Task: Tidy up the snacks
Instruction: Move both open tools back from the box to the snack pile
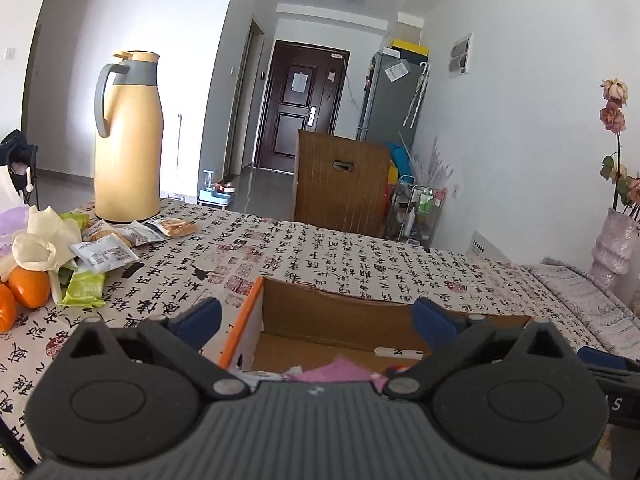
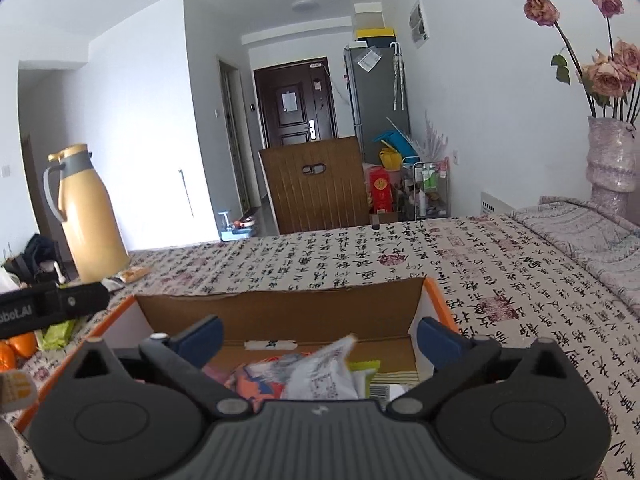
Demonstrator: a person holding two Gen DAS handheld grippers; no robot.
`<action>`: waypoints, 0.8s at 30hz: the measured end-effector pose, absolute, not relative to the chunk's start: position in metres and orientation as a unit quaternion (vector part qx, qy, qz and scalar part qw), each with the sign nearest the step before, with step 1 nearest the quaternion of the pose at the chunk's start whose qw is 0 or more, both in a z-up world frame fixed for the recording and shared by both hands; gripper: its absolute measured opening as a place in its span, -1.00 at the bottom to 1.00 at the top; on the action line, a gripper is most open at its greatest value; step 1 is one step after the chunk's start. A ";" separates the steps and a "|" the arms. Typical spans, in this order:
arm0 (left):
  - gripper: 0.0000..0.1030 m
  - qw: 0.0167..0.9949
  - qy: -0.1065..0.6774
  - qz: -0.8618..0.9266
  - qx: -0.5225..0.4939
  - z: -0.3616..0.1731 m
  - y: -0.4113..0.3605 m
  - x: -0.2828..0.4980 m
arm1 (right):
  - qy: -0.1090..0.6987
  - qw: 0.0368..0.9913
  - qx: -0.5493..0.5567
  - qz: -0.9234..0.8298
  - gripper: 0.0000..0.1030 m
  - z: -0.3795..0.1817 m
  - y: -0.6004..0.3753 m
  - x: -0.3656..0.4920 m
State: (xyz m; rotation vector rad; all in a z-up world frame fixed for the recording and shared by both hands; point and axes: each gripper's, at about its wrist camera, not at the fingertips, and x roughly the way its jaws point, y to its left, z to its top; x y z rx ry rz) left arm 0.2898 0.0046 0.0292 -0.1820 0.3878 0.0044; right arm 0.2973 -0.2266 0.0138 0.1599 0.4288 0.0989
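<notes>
Both claws, left (image 1: pixel 316 316) and right (image 2: pixel 318 334), were held apart over the box (image 2: pixel 280 312); the packets (image 1: pixel 106 256) by the flask were best gripped flat.

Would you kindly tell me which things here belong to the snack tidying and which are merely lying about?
Job: cardboard box; snack packets in it; loose snack packets by the flask.
Lying about: yellow flask; oranges; vase of roses; wooden chair.

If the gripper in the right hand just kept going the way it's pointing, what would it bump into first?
Most likely the snack packets heaped in the cardboard box, since the right gripper tilts down over them with jaws open. Depth is hard to judge.
</notes>
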 end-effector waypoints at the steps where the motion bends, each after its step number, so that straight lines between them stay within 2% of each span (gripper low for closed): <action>1: 1.00 0.977 0.193 0.003 -0.090 0.029 0.004 0.290 | 0.214 0.972 0.080 0.048 1.00 0.013 -0.227 0.298; 13: 1.00 0.979 0.186 0.004 -0.088 0.046 -0.001 0.284 | 0.217 0.971 0.088 0.042 1.00 0.026 -0.232 0.296; 24: 1.00 0.982 0.168 -0.003 -0.081 0.074 -0.003 0.250 | 0.202 0.976 0.073 0.041 1.00 0.051 -0.229 0.259</action>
